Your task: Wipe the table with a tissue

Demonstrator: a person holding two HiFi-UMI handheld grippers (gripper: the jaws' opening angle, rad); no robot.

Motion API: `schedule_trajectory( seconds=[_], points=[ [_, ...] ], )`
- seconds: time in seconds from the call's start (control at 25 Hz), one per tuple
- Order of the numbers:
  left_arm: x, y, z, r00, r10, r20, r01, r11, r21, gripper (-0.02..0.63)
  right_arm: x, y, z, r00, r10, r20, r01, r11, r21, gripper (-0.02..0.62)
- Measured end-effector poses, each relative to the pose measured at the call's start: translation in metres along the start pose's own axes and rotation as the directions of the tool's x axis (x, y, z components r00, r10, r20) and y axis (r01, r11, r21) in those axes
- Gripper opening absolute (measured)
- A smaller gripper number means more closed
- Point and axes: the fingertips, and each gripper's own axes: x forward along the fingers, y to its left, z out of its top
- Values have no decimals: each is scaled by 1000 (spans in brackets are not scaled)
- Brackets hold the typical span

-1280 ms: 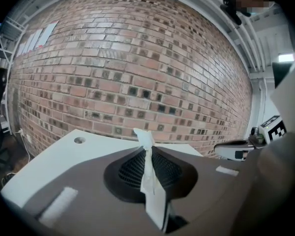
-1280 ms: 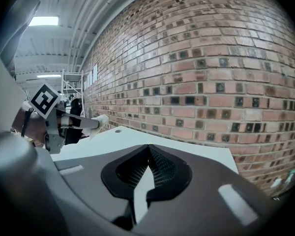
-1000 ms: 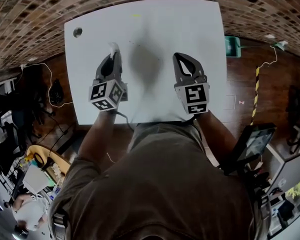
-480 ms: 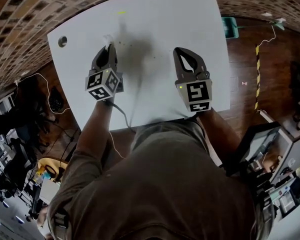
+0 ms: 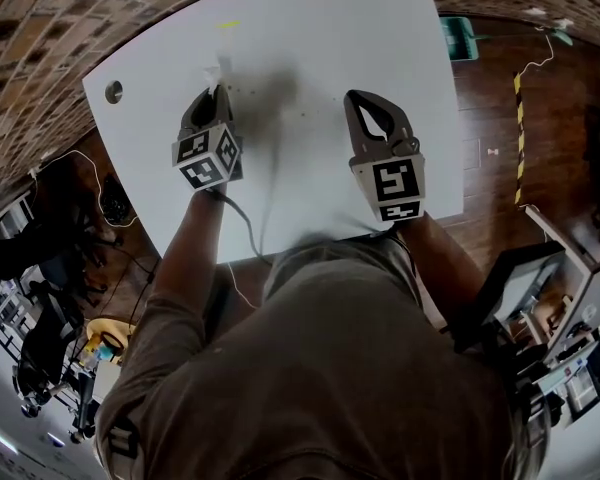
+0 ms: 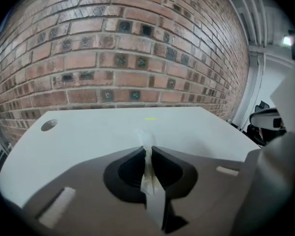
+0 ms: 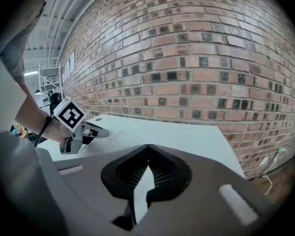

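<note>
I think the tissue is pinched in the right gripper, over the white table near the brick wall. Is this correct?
Not quite: the tissue is pinched in the left gripper, as the left gripper view shows. The right gripper is shut on nothing. The rest holds: it is over the white table, near the brick wall.

A lab or workshop space: bare brick wall (image 6: 113, 58), white counter (image 5: 330, 28), striped hazard tape (image 5: 520, 138) on wood floor (image 5: 490, 98).

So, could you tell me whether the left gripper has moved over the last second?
Yes: the left gripper, holding the tissue, has shifted right, away from the hole, toward the yellow mark.
</note>
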Motion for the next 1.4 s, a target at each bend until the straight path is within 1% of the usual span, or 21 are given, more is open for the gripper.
schedule_trajectory(
  seconds=[0.16, 0.6, 1.4],
  points=[
    [3, -3, -6, 999, 10, -38, -9, 1000, 27, 29, -1, -5, -1, 1000, -4, 3, 4, 1000, 9, 14],
    [5, -10, -5, 997, 14, -72, -10, 999, 48, 29, -4, -14, -2, 1000, -2, 9, 2, 999, 34, 14],
    [5, -57, -13, 991, -55, -119, 67, 993, 100, 29, -12, -26, -4, 999, -16, 29, 14, 997, 79, 14]
  ],
)
